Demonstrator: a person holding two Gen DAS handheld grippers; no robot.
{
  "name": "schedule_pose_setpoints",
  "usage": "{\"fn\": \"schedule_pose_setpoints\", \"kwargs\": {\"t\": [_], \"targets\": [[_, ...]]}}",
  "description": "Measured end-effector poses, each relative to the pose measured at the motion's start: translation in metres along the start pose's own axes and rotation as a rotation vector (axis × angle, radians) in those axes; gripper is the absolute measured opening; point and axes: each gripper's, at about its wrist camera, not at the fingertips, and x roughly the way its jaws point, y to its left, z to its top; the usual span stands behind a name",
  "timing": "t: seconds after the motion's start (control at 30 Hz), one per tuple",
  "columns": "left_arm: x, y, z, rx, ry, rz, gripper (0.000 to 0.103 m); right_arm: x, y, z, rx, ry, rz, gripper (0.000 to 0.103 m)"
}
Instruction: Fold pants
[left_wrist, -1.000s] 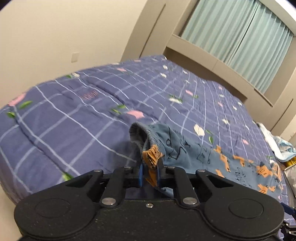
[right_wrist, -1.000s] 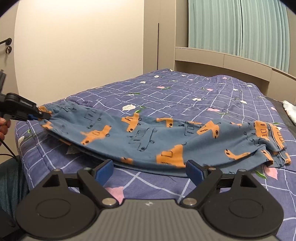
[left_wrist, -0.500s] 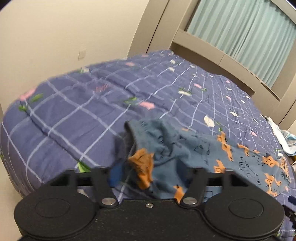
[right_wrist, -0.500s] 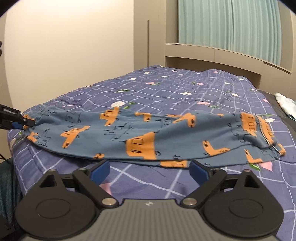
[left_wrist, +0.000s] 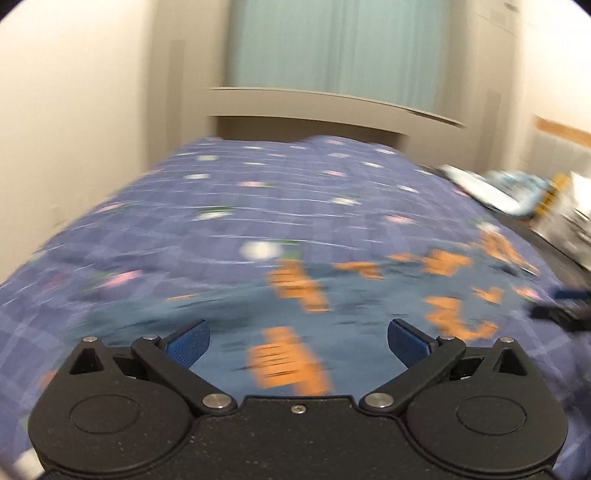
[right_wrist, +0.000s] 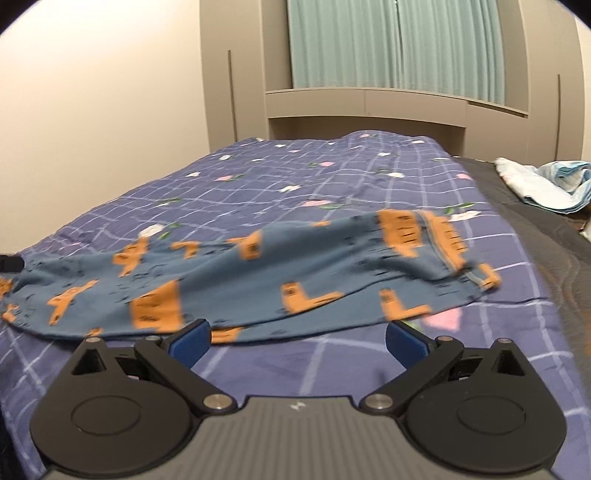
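The left tongs (left_wrist: 297, 341) stand wide apart, their blue pads (left_wrist: 188, 341) spread to either side with nothing gripped between them. The right tongs (right_wrist: 297, 339) are spread just as wide, blue pads (right_wrist: 406, 341) splayed and holding nothing, pointing far.

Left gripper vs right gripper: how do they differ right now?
The left gripper sits over the pants, fabric showing between its fingers; the right gripper sits short of the pants' near edge, with mostly quilt between its fingers. The left wrist view is heavily motion-blurred; the right wrist view is mostly sharp. Both are open and hold nothing.
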Motion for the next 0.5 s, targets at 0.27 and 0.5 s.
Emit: {"fn": "schedule_pose_setpoints", "kwargs": {"t": [0.27,0.5], "targets": [[0.069,-0.113,0.029,0.181,0.029,-0.305,0.102,0.030,-0.066,0.027,0.005,0.066,-0.014,0.103],[0.118,-0.173,0.033,0.360,0.077,-0.446,0.102,0.060,-0.118,0.043,0.123,0.102,0.040,0.100]]}}
